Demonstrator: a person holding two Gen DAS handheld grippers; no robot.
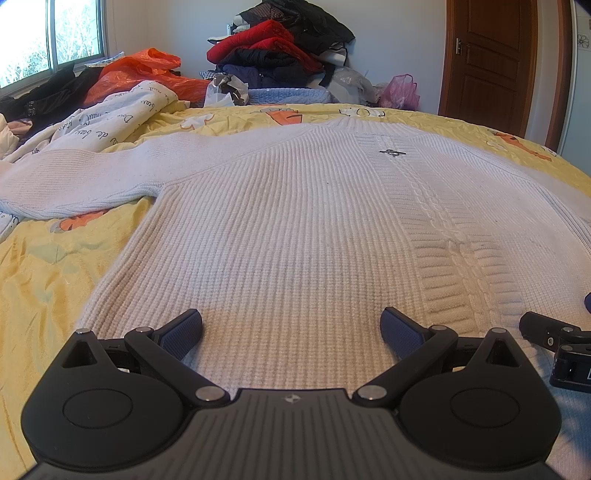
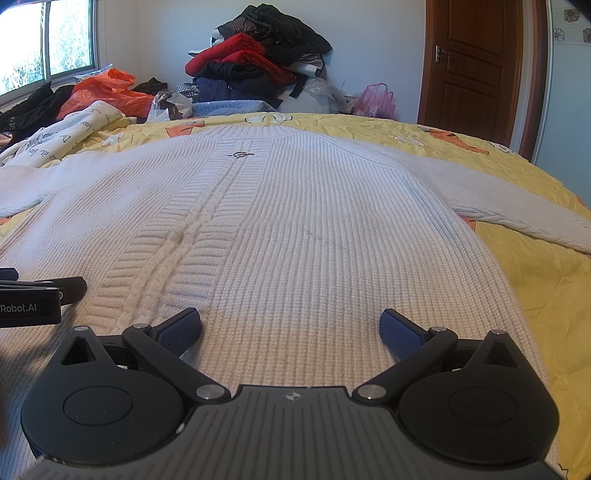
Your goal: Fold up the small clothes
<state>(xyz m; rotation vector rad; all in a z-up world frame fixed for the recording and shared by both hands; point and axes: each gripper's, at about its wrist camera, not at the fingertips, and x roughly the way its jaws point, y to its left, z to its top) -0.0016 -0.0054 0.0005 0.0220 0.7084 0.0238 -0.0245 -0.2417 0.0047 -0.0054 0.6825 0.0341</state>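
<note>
Lying flat, front up, on bed with yellow carrot-print cover: white knit sweater, ribbed body, cable panel down the centre, small metal emblem near the collar, hem towards both cameras, collar at far end. Sleeves spread outward: left sleeve extended across the cover towards the window side, right sleeve extended towards the door side. Left gripper: jaws spread wide, blue pads apart, nothing held, low over the hem area on the left half of the sweater; contact with the knit cannot be told. Right gripper: jaws likewise wide apart, nothing held, low over the hem area on the right half, just right of the cable panel. Each gripper partly visible at the edge of the other's view, side by side, close together. Beyond the bed's far edge: heap of clothes in red, black and navy against the wall; blue knitted item below it; pink plastic bag. On the bed's window side: orange plastic bag, white fabric with script print, dark garments. Brown wooden door at right; window at left.
</note>
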